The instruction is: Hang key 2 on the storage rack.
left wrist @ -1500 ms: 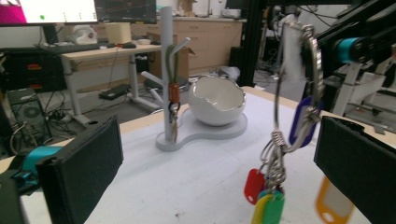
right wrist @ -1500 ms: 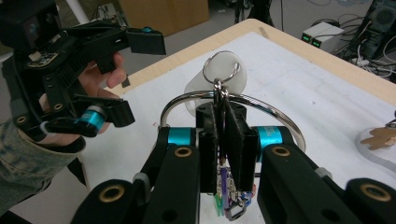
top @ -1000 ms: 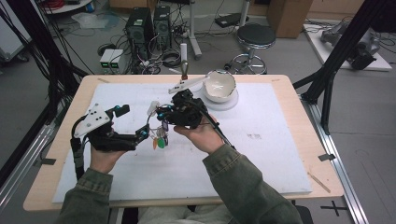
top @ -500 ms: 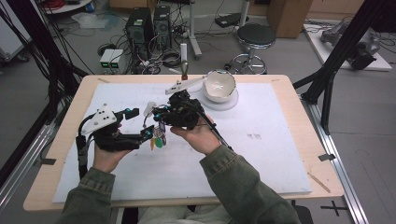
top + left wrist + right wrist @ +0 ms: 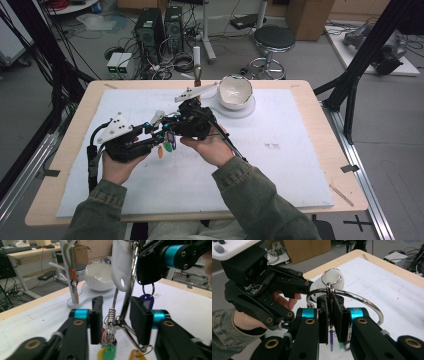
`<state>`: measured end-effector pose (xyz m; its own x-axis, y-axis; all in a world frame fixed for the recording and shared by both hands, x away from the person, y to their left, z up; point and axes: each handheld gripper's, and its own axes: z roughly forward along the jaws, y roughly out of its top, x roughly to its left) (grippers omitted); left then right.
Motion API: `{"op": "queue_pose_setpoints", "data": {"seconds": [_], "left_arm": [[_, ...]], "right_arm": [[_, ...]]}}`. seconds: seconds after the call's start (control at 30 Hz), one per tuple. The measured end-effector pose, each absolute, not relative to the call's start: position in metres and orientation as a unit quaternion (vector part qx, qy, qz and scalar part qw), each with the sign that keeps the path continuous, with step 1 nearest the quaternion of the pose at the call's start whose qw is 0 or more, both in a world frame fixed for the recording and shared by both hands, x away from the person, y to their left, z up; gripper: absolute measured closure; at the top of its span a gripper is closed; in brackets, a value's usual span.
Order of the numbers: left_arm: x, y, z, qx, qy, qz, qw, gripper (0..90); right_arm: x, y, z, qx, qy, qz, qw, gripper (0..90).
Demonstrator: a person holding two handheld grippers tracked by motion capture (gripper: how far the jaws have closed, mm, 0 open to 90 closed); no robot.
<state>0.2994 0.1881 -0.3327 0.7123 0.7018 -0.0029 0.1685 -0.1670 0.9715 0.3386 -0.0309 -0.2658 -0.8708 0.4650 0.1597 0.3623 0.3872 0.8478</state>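
Surface: white sheet (image 5: 280, 165) over a wooden table (image 5: 330, 150), with cables and computer boxes on the floor beyond, at the top of the high view.

Background things: white cracked-shell bowl (image 5: 235, 91) on its white base, upper middle of the high view; beside it a white stand (image 5: 68, 275) with an olive strap and clip hanging from it, upper left of the left gripper view.

Task's thing: key ring (image 5: 352, 298), a big wire loop carrying a white tag (image 5: 122, 267), a purple tag (image 5: 147, 301), green (image 5: 110, 351) and orange ones; it hangs above the sheet between the two grippers, left of centre in the high view.

Right gripper (image 5: 331, 315): jaws pressed together on the small rings at the top of the loop, holding the whole bunch up.

Left gripper (image 5: 116, 315): jaws have just been closing; the loop's wire and a small coiled spring stand between them, and the pads look near the wire but not yet plainly pressing it.

Step in hand: judged to be taking a second hold on the loop so a tag can be worked along or off it.

How to do it well: keep the right grip steady, close the left pads on the bare wire alone, clear of the spring and dangling tags, and avoid twisting until both holds are firm.

Risk: thin round wire may slip or roll out from flat pads.
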Motion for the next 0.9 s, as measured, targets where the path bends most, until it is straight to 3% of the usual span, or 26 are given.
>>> {"op": "queue_pose_setpoints", "data": {"seconds": [0.07, 0.3, 0.63, 0.8, 0.9], "left_arm": [[0.299, 0.189, -0.332, 0.728, 0.297, 0.238, 0.570, 71.5], [0.301, 0.196, -0.330, 0.715, 0.314, 0.243, 0.576, 78.3], [0.301, 0.194, -0.327, 0.722, 0.314, 0.255, 0.561, 79.3], [0.303, 0.191, -0.326, 0.725, 0.311, 0.252, 0.561, 79.4], [0.305, 0.191, -0.326, 0.726, 0.311, 0.247, 0.561, 79.4]], "right_arm": [[0.339, -0.031, -0.266, 0.250, 0.831, 0.494, 0.056, 83.4], [0.340, -0.031, -0.269, 0.251, 0.832, 0.492, 0.050, 83.0], [0.342, -0.033, -0.271, 0.256, 0.827, 0.500, 0.036, 76.9], [0.343, -0.039, -0.271, 0.263, 0.824, 0.501, 0.032, 66.4], [0.343, -0.043, -0.271, 0.271, 0.823, 0.499, 0.030, 50.1]]}}
